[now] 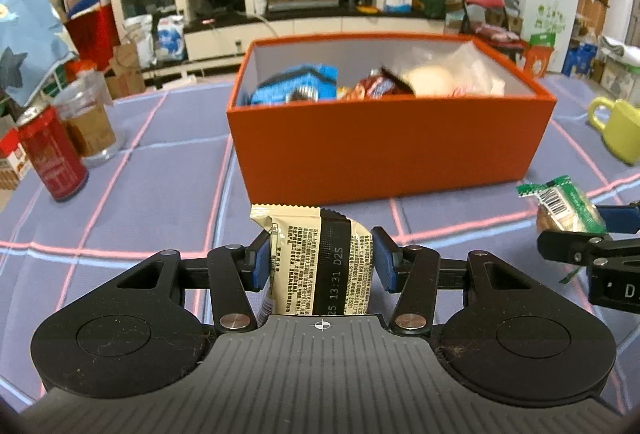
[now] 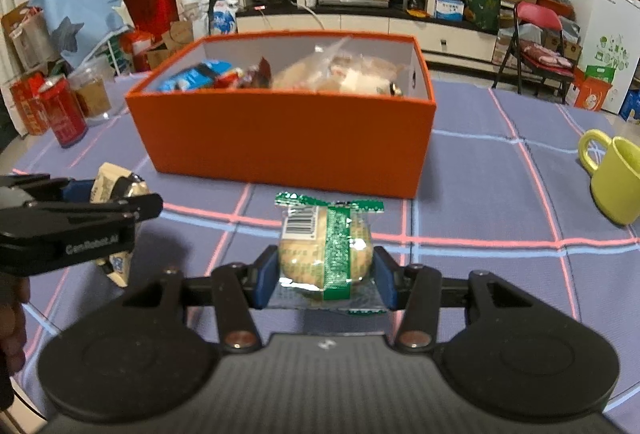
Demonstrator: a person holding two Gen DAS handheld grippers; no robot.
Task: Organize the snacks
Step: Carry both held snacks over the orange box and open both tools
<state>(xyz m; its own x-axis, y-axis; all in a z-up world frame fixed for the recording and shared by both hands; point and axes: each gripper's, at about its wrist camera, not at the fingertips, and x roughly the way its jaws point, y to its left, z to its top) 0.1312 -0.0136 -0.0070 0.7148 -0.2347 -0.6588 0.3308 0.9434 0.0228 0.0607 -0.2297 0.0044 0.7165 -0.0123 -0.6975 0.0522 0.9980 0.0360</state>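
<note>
An open orange box [image 1: 384,149] [image 2: 280,137] stands mid-table and holds several snacks, among them a blue packet [image 1: 296,85] and a clear bag with a pale bun [image 1: 432,77]. My left gripper [image 1: 320,262] is shut on a cream and black snack packet [image 1: 320,258], just in front of the box. My right gripper [image 2: 326,274] is shut on a green-wrapped round pastry [image 2: 326,254], also in front of the box. The pastry also shows in the left wrist view [image 1: 568,205], and the cream packet in the right wrist view [image 2: 114,185].
A red can [image 1: 52,153] [image 2: 64,113] and a clear cup [image 1: 86,117] stand at the left of the checked purple tablecloth [image 1: 140,185]. A yellow-green mug [image 1: 618,129] [image 2: 612,173] stands at the right. Behind the table is a cluttered TV stand.
</note>
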